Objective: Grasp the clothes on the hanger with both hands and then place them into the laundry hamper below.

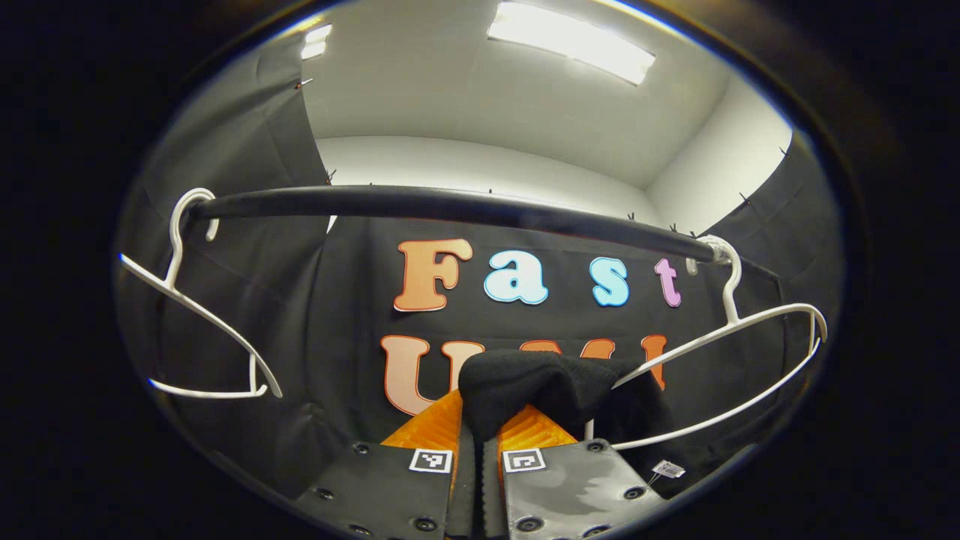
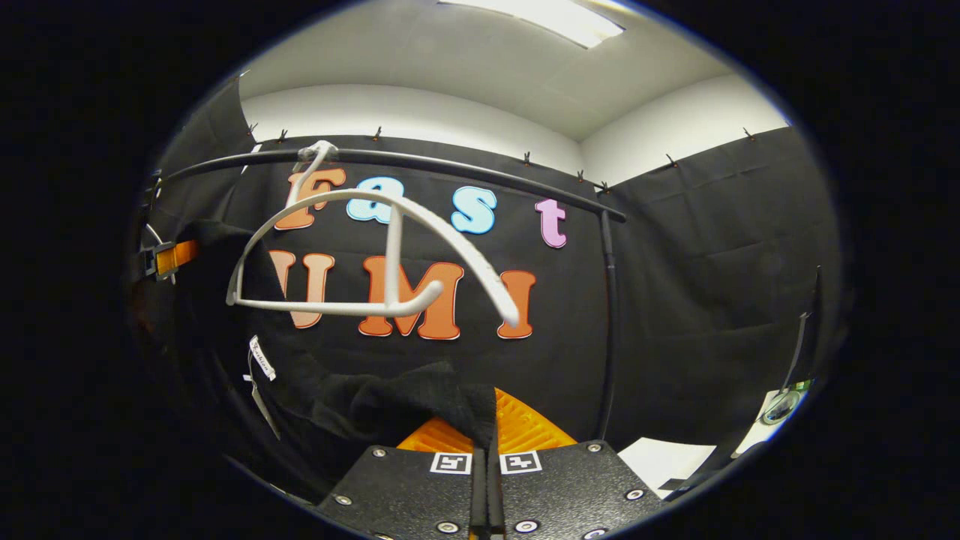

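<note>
Black-draped booth: below the rail, both grippers pinch the black garment closed; lower together, clear of the hanger.

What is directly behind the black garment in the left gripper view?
The white hanger on the black rail and the booth's black cloth wall. The garment, pinched in the left gripper, hides the hanger's lower left end.
</note>
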Demonstrator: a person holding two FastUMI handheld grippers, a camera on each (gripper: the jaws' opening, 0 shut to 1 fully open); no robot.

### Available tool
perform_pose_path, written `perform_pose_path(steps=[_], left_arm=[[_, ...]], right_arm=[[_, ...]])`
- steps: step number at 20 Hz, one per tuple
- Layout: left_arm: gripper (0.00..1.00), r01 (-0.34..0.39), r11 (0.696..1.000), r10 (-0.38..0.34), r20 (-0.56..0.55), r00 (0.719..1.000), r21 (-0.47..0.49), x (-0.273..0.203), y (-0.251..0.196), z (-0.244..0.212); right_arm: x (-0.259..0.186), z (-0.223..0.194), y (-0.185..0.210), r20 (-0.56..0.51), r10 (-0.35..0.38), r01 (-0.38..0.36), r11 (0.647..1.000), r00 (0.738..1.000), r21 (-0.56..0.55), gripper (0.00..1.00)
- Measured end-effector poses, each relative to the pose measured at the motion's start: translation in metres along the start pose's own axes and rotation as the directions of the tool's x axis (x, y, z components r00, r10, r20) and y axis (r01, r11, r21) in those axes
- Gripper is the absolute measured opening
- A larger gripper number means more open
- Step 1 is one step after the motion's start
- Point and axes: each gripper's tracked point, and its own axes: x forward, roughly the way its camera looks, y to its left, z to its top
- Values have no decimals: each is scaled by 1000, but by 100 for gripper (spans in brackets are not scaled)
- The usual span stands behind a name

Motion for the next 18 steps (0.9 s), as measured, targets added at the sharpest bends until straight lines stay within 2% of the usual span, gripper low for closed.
perform_pose_path(steps=[8, 18], left_arm=[[11, -63, 998, 63, -4, 998, 6, 27, 17, -22], [11, -73, 996, 78, -90, 993, 54, 17, 42, -55]], right_arm=[[-11, -8, 65, -11, 77, -77, 996, 997, 51, 0], [-21, -17, 84, -31, 111, -108, 990, 993, 87, 0]])
